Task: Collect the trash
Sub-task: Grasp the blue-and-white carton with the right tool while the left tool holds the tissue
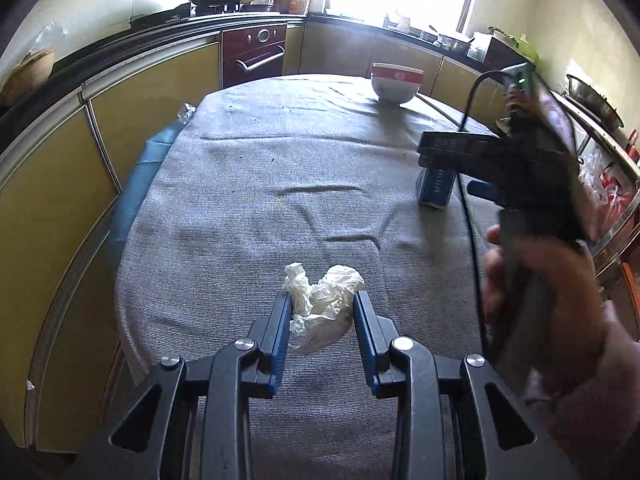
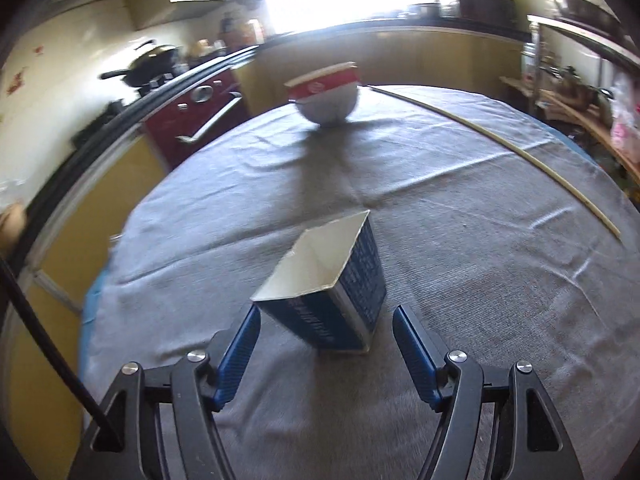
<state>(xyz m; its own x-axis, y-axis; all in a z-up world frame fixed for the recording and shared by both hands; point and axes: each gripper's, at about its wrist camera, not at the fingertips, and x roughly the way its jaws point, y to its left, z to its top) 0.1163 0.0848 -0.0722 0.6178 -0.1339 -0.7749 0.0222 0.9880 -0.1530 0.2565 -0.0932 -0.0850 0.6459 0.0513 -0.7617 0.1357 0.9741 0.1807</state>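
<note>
A crumpled white tissue [image 1: 324, 312] sits between the blue pads of my left gripper [image 1: 323, 295], which is shut on it just above the grey tablecloth [image 1: 280, 168]. An open-topped blue and white carton [image 2: 320, 272] stands upright on the cloth, tilted in the right wrist view. My right gripper [image 2: 327, 310] is open around the near end of it; the left fingertip is close to a top corner, the right one stands clear. In the left wrist view the carton [image 1: 436, 188] shows at the right, under the black gripper body held by a hand [image 1: 552, 280].
A red and white bowl [image 1: 396, 84] [image 2: 326, 96] stands at the table's far edge. A thin pale stick [image 2: 500, 144] lies along the right side of the cloth. Yellow cabinets, a dark red oven [image 1: 254, 54] and a stove with a wok ring the table.
</note>
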